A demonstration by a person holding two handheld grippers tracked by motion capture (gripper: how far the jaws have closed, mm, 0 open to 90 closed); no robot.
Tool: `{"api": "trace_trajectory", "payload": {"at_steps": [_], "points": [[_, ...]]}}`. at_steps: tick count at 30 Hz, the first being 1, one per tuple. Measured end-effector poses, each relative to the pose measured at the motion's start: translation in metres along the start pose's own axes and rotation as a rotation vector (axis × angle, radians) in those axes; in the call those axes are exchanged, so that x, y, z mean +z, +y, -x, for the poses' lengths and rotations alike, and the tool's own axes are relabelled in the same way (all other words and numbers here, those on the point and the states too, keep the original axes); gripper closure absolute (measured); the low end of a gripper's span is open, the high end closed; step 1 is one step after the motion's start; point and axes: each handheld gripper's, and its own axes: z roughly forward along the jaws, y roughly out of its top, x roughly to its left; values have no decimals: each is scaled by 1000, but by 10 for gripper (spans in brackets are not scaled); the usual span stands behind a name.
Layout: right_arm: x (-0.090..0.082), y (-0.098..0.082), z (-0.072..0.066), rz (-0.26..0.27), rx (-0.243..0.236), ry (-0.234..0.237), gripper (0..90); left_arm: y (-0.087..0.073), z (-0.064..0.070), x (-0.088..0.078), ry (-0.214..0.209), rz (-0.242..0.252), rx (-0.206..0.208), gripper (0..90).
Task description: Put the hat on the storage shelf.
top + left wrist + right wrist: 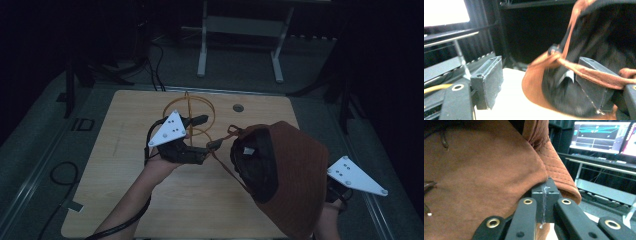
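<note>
A rust-brown brimmed hat with a dark lining hangs tilted over the table's right side. My right gripper is shut on the edge of the hat's brim; its grey plate sticks out beyond the hat. My left gripper stands open at the hat's left, by the chin strap. In the left gripper view the strap lies draped over one pad, the other pad stands well apart, and the hat's opening faces the jaws.
A yellow wire hoop stand rises from the wooden table just behind my left gripper. A round hole sits in the tabletop at the back. A white frame stands on the floor beyond; lit monitors are off to the side.
</note>
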Motion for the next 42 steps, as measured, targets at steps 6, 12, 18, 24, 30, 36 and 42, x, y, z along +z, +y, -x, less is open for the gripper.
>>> {"api": "trace_trajectory", "payload": {"at_steps": [6, 12, 18, 24, 30, 36, 42], "points": [[-5, 12, 10, 23, -10, -40, 897, -6, 6, -14, 3, -102, 67, 191], [-7, 22, 18, 37, -23, -73, 897, -24, 9, -24, 38, -198, 112, 191], [-3, 31, 23, 40, -30, -92, 897, -42, 11, -28, 65, -286, 162, 191], [8, 42, 23, 50, -32, -104, 900, -65, 17, -26, 160, -433, 266, 181], [14, 46, 21, 62, -19, -85, 900, -78, 17, -30, 206, -465, 267, 161], [26, 43, 17, 47, -21, -95, 900, -92, 14, -44, 236, -493, 218, 145], [42, 53, 17, 65, -39, -145, 900, -112, 14, -66, 269, -456, 145, 97]]}}
